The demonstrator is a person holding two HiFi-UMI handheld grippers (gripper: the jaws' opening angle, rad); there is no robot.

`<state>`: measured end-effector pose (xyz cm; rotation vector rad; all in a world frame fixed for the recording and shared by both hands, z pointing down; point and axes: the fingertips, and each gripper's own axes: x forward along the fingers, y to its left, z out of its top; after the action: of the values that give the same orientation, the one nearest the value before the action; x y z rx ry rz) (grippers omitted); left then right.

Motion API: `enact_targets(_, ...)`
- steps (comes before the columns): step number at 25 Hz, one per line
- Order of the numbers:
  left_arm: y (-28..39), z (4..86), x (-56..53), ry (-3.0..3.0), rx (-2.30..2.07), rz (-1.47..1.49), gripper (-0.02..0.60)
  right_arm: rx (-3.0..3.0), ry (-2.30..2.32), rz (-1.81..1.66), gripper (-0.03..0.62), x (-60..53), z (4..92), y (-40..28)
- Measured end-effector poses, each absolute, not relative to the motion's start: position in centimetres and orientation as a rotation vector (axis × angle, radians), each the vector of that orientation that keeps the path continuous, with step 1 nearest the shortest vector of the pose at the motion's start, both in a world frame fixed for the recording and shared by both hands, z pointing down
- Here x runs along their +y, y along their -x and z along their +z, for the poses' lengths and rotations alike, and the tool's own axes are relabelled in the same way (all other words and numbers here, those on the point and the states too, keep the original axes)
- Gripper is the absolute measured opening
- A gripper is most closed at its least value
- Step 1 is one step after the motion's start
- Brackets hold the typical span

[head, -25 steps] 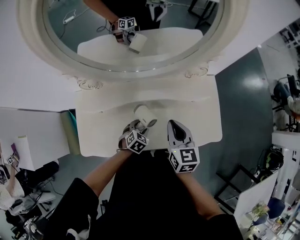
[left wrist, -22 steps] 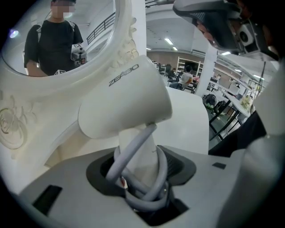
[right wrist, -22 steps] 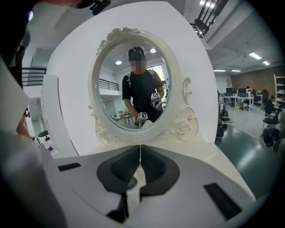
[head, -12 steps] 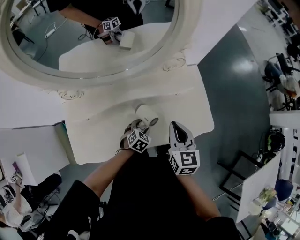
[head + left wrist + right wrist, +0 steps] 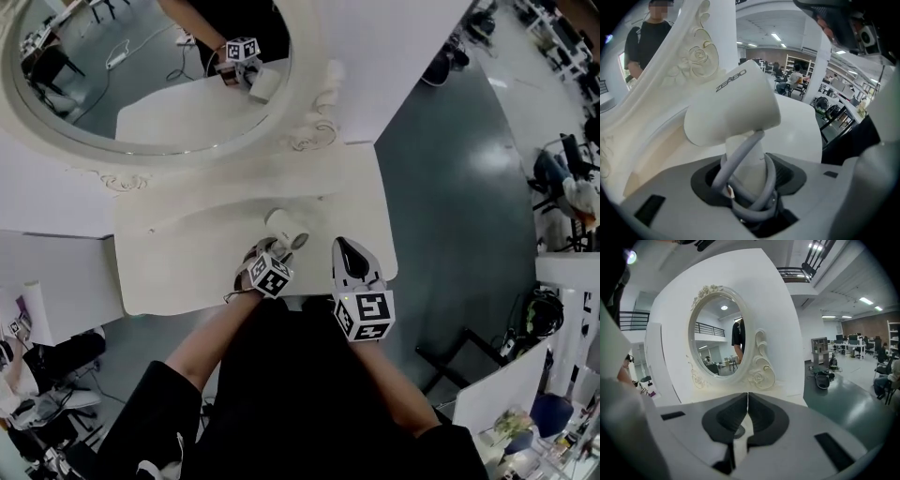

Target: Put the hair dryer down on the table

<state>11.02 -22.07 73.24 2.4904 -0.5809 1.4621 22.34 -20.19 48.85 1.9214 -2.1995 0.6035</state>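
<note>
The white hair dryer [image 5: 286,228] has its grey cord wound round its handle. My left gripper [image 5: 265,255] is shut on that handle and cord, and the barrel [image 5: 733,110] stands up above the jaws. It hangs over the front part of the cream dressing table [image 5: 169,267]. To its right, over the table's right front corner, my right gripper [image 5: 347,248] is shut with nothing in it. In the right gripper view its jaws [image 5: 747,401] meet in a thin line and point toward the oval mirror [image 5: 717,336].
An ornate oval mirror [image 5: 141,84] stands at the back of the table and reflects the dryer and the left gripper. Grey floor [image 5: 450,169] lies past the table's right edge. A white cabinet [image 5: 47,272] stands to the left.
The table and mirror have slid left in the head view, so both grippers now sit nearer the table's right end. The dryer stays held in the left gripper.
</note>
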Motion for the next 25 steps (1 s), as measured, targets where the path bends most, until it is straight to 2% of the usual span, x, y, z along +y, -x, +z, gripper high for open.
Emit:
enact_targets(16,-15.4,75.7,-19.5,-2.405,-0.601,1.552,0.232,-2.271,-1.796,0.644,0.019,-19.4,51.4,-27.3)
enact_targets(25,-15.3,76.3,-19.8,-2.362,-0.56,1.542,0.232,-2.26,-1.791,0.662,0.018,-19.3,52.0,-27.8)
